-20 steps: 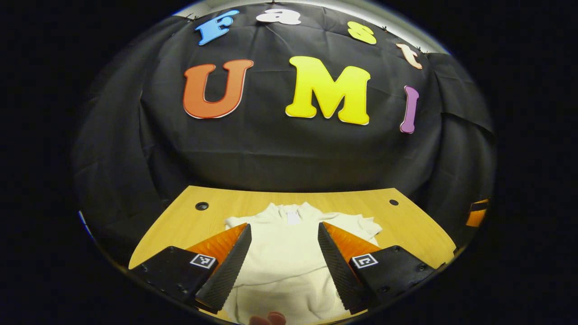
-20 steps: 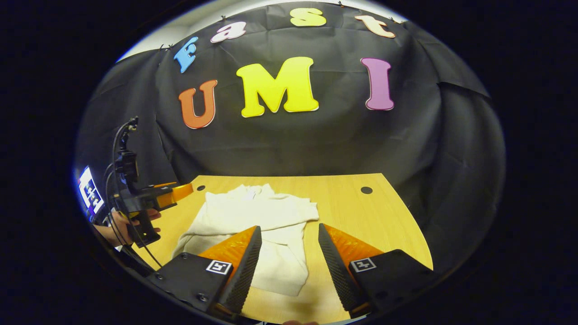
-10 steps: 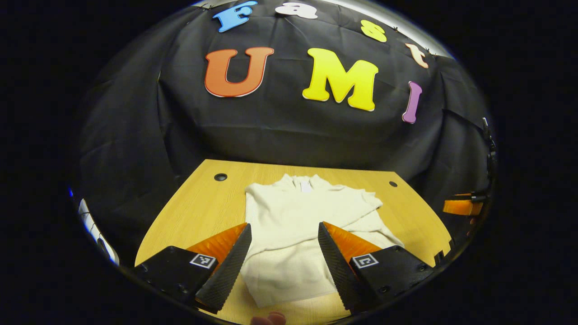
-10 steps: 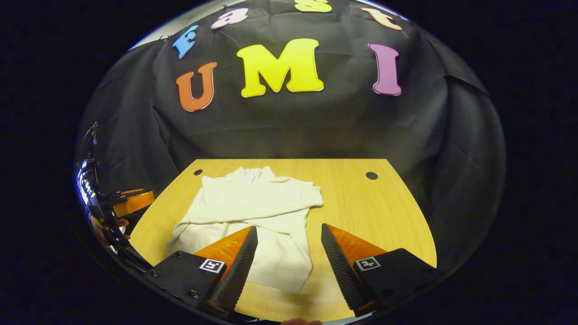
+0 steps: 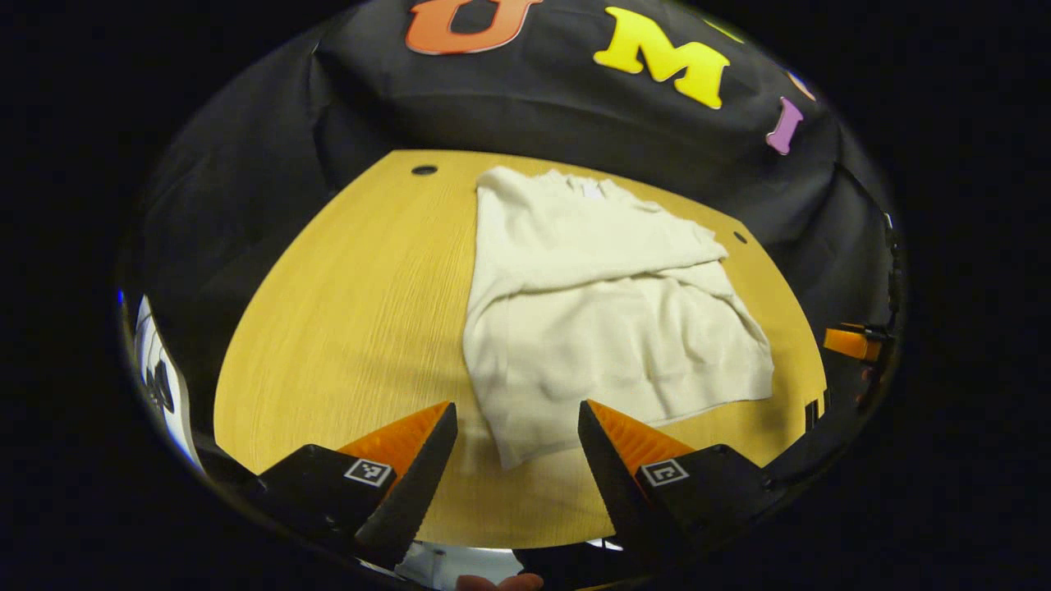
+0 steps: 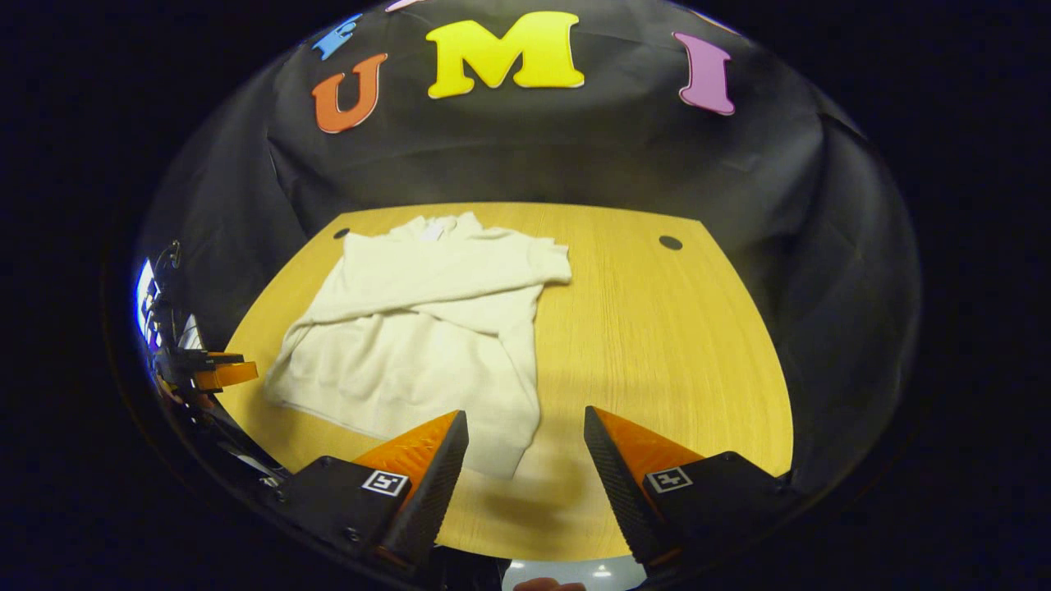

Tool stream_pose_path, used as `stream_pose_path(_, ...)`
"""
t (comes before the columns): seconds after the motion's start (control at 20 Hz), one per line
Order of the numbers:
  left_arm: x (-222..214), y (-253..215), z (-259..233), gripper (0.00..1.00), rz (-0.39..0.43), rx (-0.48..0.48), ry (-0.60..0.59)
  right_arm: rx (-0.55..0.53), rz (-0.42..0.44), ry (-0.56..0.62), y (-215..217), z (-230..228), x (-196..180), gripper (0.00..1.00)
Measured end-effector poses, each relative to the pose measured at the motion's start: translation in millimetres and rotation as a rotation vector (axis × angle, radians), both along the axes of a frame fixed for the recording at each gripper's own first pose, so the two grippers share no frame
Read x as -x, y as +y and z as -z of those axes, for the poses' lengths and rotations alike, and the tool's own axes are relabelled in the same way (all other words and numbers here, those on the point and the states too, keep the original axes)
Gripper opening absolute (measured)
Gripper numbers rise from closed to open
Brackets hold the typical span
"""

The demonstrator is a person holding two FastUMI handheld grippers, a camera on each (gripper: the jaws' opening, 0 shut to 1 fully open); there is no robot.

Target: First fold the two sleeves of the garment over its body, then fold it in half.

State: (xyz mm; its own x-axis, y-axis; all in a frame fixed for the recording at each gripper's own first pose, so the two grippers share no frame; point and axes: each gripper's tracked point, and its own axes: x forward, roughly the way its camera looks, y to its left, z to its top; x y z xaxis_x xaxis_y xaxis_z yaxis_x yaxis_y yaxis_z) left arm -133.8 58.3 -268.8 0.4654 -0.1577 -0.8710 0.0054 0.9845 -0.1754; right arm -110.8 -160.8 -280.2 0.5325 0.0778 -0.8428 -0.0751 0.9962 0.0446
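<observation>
A cream garment [image 5: 608, 328] lies flat on the wooden table [image 5: 353, 312], collar toward the far wall, both sleeves folded across its body. Its near left hem corner lies just beyond my left gripper [image 5: 517, 431], which hangs open above the table's near edge with nothing between its fingers. In the right gripper view the garment [image 6: 427, 328] spreads left of centre, and its near right hem corner sits just ahead of my right gripper [image 6: 525, 435], also open and holding nothing. The other gripper [image 6: 209, 373] shows small at the left rim.
Two dark round holes [image 6: 670, 242] [image 6: 341, 233] mark the table's far corners. Bare wood stretches to the right of the garment in the right gripper view and to its left in the left gripper view. Black cloth walls close off the back and sides.
Both grippers have drawn back toward the near edge and tilted down, so the whole garment now lies ahead of the fingers. Both stayed open.
</observation>
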Motion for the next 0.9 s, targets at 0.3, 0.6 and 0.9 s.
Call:
stream_pose_path(0.3, -2.5, -12.3, 25.7, 0.95, -0.063, 0.112, 0.096, -0.021, 0.041, 0.169, 8.6, 61.2, 15.5, 0.89)
stream_pose_path(0.6, -14.4, -24.9, 34.9, 0.9, -0.096, 0.149, 0.152, 0.005, 0.024, 0.254, 32.9, 107.0, 10.8, 0.9)
stream_pose_path(0.9, -20.2, -13.7, 45.8, 0.75, -0.147, 0.065, 0.197, 0.044, 0.036, 0.259, 43.4, 114.1, 3.0, 0.89)
